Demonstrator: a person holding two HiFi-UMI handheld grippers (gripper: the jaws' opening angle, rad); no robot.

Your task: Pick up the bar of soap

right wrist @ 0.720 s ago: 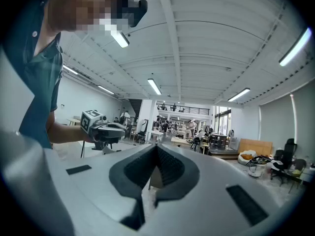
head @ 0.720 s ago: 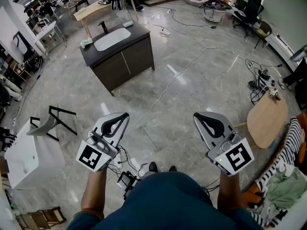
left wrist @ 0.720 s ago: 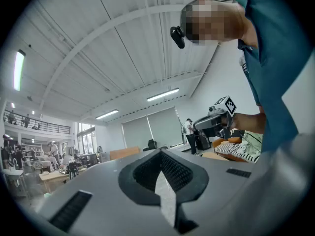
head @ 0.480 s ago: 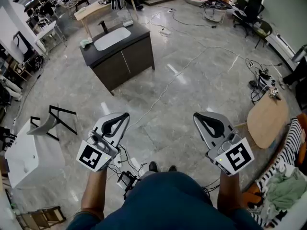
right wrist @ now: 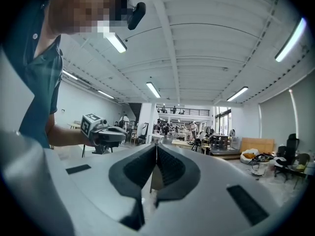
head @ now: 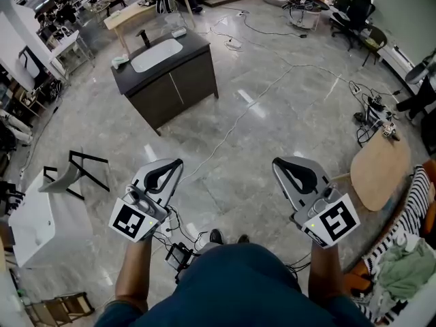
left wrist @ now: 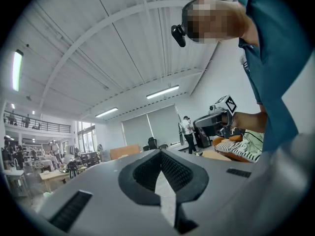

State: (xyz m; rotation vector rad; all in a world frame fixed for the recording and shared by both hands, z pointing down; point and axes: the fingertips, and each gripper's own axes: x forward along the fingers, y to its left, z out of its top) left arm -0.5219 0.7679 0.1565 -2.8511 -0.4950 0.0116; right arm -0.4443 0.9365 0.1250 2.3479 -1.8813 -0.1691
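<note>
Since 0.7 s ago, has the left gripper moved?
No. In the head view the left gripper sits at the same spot relative to the tipped chair on the floor.

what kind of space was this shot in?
Probably a big open lab or test hall: a freestanding dark vanity cabinet with a white sink, loose white cables trailing over the grey stone floor, black office chairs.

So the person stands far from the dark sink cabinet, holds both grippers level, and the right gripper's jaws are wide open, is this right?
Not fully. The right gripper has its jaws shut, tips together with nothing between them; the right gripper view shows it. The rest holds: the dark sink cabinet is far off, and the left gripper is level too.
</note>
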